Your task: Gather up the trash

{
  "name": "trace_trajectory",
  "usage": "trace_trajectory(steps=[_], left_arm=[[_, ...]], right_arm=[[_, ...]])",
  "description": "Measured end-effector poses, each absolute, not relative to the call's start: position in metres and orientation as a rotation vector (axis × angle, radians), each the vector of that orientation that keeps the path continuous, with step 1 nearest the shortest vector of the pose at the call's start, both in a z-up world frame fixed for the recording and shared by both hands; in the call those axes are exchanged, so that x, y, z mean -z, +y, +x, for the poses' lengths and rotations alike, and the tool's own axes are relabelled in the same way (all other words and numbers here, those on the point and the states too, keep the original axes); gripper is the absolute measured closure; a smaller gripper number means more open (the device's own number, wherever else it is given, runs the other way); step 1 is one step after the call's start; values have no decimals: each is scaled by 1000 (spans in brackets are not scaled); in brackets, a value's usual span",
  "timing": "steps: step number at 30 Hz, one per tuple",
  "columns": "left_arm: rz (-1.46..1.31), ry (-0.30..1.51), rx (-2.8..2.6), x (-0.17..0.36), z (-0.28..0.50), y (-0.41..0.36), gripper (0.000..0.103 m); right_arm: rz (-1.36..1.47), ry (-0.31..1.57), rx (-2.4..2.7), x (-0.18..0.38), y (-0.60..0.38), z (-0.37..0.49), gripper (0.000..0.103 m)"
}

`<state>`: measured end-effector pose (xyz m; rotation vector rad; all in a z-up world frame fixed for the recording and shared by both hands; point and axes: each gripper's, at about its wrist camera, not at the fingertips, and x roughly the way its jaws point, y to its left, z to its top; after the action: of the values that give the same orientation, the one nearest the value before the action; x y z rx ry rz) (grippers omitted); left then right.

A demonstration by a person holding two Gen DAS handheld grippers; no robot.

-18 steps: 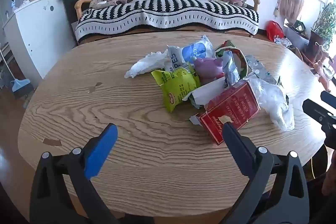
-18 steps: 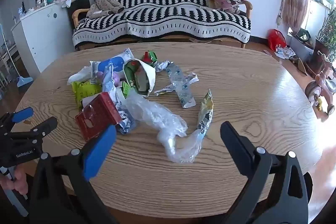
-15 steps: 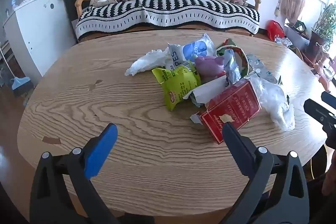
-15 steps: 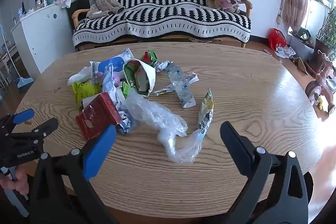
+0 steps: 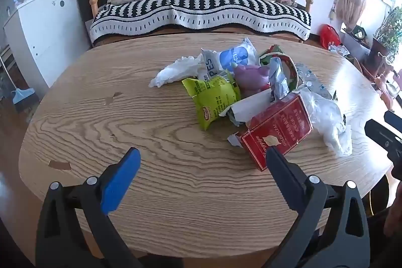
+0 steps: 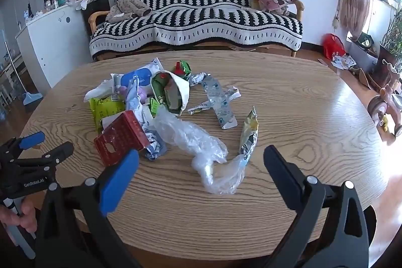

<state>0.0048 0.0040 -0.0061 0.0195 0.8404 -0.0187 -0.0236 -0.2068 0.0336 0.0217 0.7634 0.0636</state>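
loosely crumpled plastic bag (image 6: 198,142) on grainy oval table (image 6: 289,104).

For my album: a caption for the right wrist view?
Open right gripper above crumpled clear plastic bag on oval wooden table.

One red box (image 5: 276,127), one green snack bag (image 5: 213,99), one wipes pack (image 5: 231,58) — two tools (image 6: 201,157) (image 5: 202,157).

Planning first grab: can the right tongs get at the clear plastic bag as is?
Probably yes. The right tongs are open, the clear plastic bag lies directly ahead at the pile's near edge, nothing on top.
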Motion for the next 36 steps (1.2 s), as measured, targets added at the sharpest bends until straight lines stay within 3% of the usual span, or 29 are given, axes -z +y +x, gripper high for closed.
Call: trace_trajectory(steps=[36], left_arm=[[20, 843, 36, 4, 2, 0, 6]], right_arm=[[32, 768, -84, -33, -214, -24, 7]])
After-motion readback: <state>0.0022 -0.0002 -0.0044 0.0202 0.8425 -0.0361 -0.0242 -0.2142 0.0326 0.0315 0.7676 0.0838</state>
